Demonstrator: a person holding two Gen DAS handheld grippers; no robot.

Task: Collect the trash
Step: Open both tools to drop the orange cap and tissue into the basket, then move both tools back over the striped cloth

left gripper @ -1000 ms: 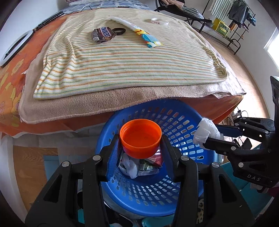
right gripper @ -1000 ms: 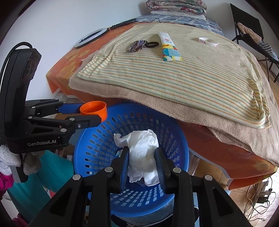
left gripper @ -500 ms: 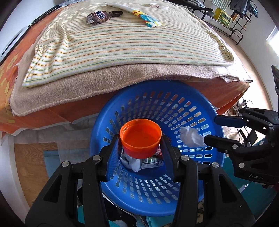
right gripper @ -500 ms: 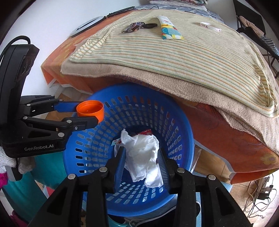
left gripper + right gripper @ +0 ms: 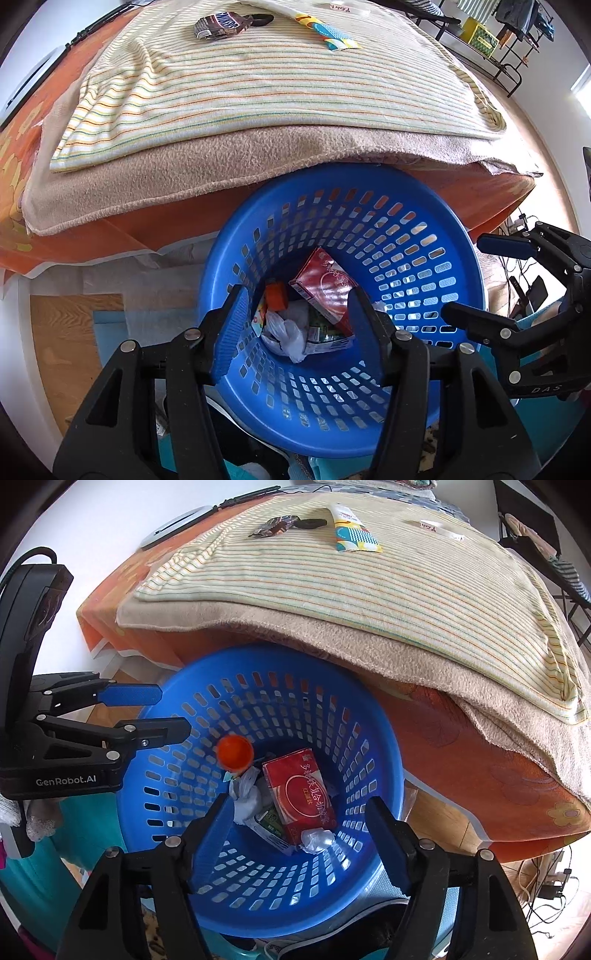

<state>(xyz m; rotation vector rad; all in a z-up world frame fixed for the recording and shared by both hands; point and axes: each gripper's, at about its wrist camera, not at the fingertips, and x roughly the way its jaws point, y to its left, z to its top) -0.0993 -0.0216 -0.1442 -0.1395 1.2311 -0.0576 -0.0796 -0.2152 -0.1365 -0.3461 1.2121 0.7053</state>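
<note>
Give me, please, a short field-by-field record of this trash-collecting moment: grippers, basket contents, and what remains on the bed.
left gripper: open, empty, over the basket
right gripper: open, empty, over the basket
blue basket: on the floor against the bed
in basket: orange cup, red carton, crumpled tissue
on striped blanket: candy wrapper, patterned packet, black ring, white band

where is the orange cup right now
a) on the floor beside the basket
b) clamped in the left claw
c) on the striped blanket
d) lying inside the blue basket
d, the orange cup lies among the trash inside the blue basket, and the left claw above it stands open with nothing between its fingers.
</note>
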